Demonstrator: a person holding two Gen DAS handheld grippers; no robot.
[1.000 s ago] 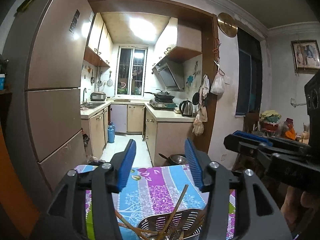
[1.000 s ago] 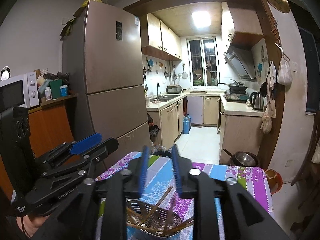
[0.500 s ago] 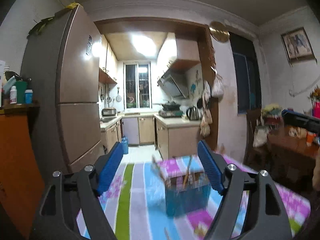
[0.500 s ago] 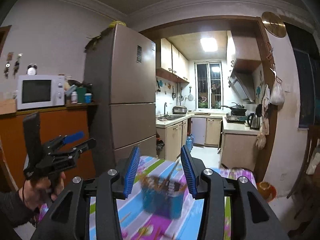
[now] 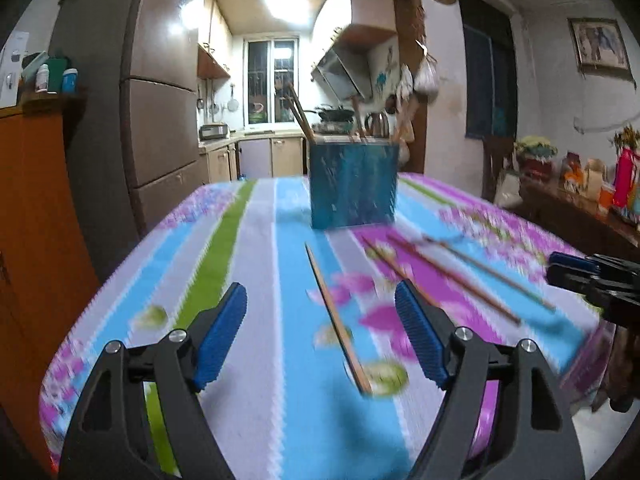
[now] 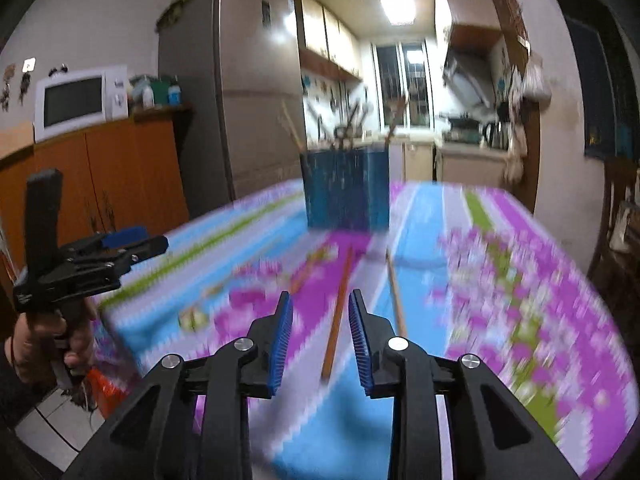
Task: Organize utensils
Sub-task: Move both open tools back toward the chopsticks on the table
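Two hand-held grippers hover low over a dining table [image 5: 248,240] draped in a striped floral cloth, where loose chopsticks lie short of a blue utensil holder [image 5: 353,184] standing toward the far edge, more sticks upright inside it. The left gripper [image 5: 321,336], its jaws spread wide and empty, has one chopstick [image 5: 336,320] lying on the cloth between and just ahead of its fingers, long axis running from the near edge toward the holder, far tip angled slightly left. The right gripper [image 6: 320,346], jaws partly open and holding nothing, is lined up on a second chopstick [image 6: 338,312] that points almost straight away toward the holder; a third stick [image 6: 396,296] lies just right of it, roughly parallel. Each gripper appears closest to its own stick, so either could likely close across a shaft. Motion blur hides finer detail.
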